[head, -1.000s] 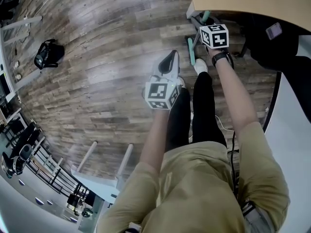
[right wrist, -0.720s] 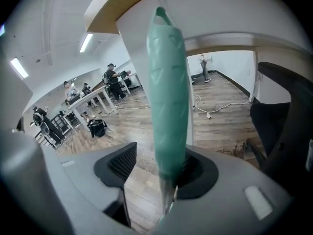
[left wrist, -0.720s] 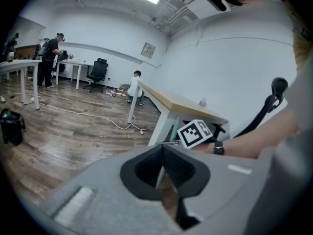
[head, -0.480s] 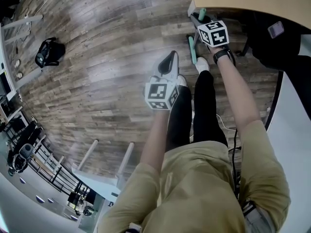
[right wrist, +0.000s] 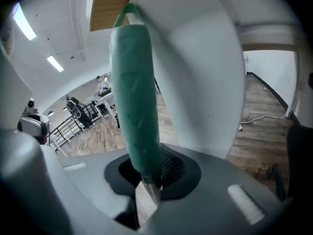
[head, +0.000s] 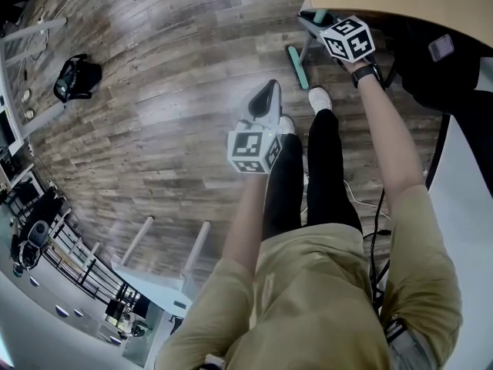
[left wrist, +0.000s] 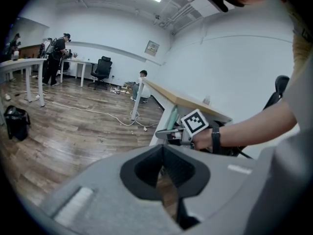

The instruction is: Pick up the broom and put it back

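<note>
The right gripper (right wrist: 146,177) clamps the broom (right wrist: 134,92), its green handle rising from between the jaws. The left gripper (left wrist: 164,152), closed and empty, hangs well apart.

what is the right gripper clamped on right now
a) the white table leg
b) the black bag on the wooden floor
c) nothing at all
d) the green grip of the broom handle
d: in the right gripper view, the green grip of the broom handle runs down between the jaws of the right gripper, which are closed on its lower end.

Khaki shirt (head: 308,299), black trousers (head: 327,168), white shoes (head: 318,99), black wristwatch (head: 366,74).
</note>
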{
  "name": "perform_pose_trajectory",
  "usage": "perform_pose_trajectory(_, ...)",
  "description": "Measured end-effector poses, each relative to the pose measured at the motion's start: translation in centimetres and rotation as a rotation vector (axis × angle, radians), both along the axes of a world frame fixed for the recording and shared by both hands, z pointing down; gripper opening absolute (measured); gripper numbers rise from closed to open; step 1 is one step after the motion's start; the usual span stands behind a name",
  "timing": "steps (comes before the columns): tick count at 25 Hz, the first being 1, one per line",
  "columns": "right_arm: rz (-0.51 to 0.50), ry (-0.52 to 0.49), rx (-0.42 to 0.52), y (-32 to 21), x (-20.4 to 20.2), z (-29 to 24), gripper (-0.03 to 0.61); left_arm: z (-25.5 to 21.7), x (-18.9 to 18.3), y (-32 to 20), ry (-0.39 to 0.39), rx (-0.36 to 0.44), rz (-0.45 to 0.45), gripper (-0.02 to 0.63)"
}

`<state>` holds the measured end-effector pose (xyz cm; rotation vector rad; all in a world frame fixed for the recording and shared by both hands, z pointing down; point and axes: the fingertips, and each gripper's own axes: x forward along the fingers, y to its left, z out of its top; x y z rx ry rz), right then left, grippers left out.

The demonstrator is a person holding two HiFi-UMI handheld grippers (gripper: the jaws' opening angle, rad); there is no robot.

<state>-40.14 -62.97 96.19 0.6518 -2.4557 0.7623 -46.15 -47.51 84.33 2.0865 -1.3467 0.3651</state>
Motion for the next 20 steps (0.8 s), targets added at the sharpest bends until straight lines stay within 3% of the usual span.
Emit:
perform_pose_trajectory(2,0.012,-0.002,-0.02,0.1,0.1,0.3,0.051,0.2,0.3,0.2,0.001,-0.005,0.002,0.002)
perform_pose_trajectory(5,0.016,0.007,-0.075,0.8,0.4,1.1,0.187,0.0,0.7,0.2,0.004,-0.007,0.003,0.002)
perform_pose_trajectory(9,0.012,0.002,-0.103,1.5,0.7,1.9,0.254,0.1,1.1,-0.3,0.007,0.0,0.007,0.002)
perform_pose_trajectory(12,0.048,-0.013,-0.128,2.4,1.4,1.9,0.37,0.1,1.2,-0.1,0.007,0.004,0.004,0.002)
perform_pose_trajectory(16,0.156,-0.013,-0.144,5.9,3.6,0.1,0.39,-1.4,1.0,0.8,0.0,0.001,0.01,0.002)
perform_pose_trajectory(20,0.362,0.021,-0.118,8.7,7.3,-4.8,0.39,-4.9,0.3,-0.2,-0.002,0.031,0.009,0.002)
